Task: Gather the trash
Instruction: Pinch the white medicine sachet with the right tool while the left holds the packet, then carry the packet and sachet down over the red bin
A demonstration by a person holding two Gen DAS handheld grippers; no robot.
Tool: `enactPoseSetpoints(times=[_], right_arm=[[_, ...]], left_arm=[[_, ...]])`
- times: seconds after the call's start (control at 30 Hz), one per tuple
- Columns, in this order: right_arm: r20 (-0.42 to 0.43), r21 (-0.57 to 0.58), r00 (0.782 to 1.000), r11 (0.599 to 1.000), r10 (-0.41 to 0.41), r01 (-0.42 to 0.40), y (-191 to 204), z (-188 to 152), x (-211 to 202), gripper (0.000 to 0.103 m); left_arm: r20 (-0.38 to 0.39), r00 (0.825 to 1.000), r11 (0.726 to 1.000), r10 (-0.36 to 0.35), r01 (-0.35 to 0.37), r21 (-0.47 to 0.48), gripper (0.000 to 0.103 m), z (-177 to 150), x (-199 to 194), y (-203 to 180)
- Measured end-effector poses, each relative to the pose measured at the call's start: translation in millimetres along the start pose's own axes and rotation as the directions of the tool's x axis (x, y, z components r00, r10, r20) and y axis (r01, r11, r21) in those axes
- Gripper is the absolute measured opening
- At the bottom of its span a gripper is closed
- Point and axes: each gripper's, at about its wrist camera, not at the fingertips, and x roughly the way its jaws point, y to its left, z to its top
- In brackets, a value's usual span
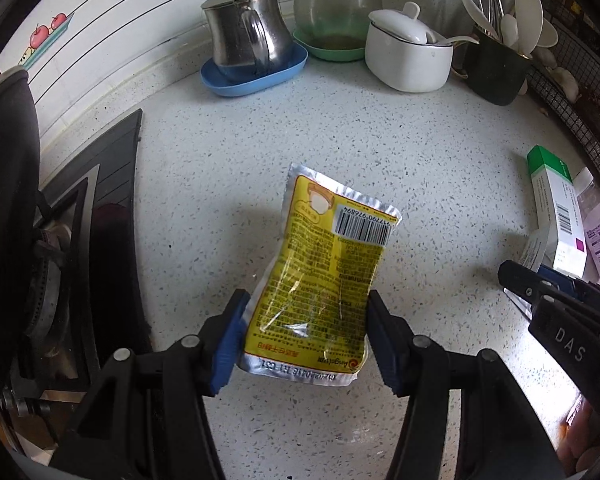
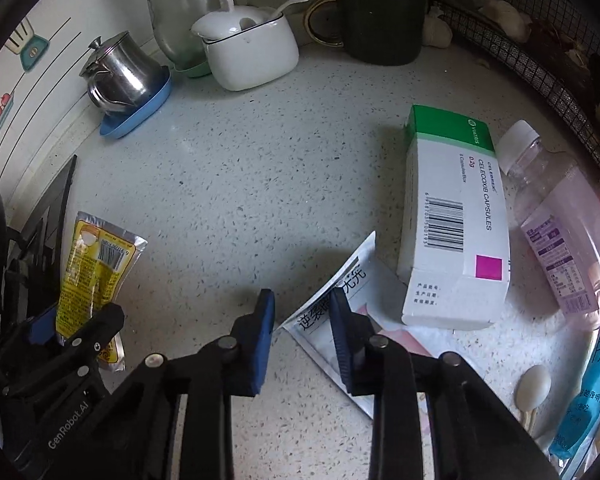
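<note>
Blue-padded fingers of the left tool [image 1: 304, 330] pinch a yellow foil sachet [image 1: 320, 276] by its two side edges, barcode end pointing away from the camera, above the speckled bench [image 1: 228, 168]. Just right of it, the right tool [image 2: 302, 340] stands with its fingers narrowly apart, the corner of a flat white printed packet [image 2: 332, 300] lying on the bench between them; whether the pads press on it cannot be told.

Only the right wrist view shows that packet clearly, along with the whole green-and-white medicine box [image 2: 456, 220] beside it, a clear plastic bottle [image 2: 556, 216] with a white cap lying just right of the box, a blue wrapper [image 2: 592, 392] at the edge and a small pale spoon-like item [image 2: 534, 390]. From the left wrist view, the box and bottle are a sliver at the right edge, while the gas hob [image 1: 60, 248] fills the left side, barely seen from the other camera.

Both views take in the back row against the wall: a steel pot [image 1: 246, 26] on a blue tray [image 1: 256, 74], a glass jar [image 1: 332, 0] on a green tray, a white lidded bowl [image 1: 410, 52] and a dark mug [image 1: 496, 68] of spoons.
</note>
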Motion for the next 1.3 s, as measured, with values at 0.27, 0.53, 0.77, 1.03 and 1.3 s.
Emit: enactPoseSetpoints(times=[0.27, 0.53, 0.77, 1.03, 1.3], right_arm=[[0.039, -0.055, 0.999, 0.998, 0.019, -0.017, 4, -31, -22, 0.001], [0.105, -0.098, 0.993, 0.994, 0.049, -0.038, 0, -77, -78, 0.001], [0.133, -0.121, 0.99, 0.992, 0.05, -0.034, 3, -119, -120, 0.001], [0.183, -0.144, 0.975, 0.984, 0.127, -0.101, 11, -164, -154, 0.001], [0.19, -0.162, 0.967, 0.977, 0.17, -0.139, 38, -211, -172, 0.001]], left_arm=[[0.024, 1.0, 0.998, -0.015, 0.013, 0.053, 0.055, -29, -25, 5], [0.055, 0.994, 0.991, -0.095, 0.089, 0.101, 0.055, -67, -66, -1], [0.073, 0.983, 0.978, -0.168, 0.157, 0.14, 0.055, -105, -105, -5], [0.092, 0.973, 0.964, -0.211, 0.191, 0.183, 0.055, -156, -143, 9], [0.095, 0.969, 0.962, -0.227, 0.208, 0.175, 0.055, -217, -176, 43]])
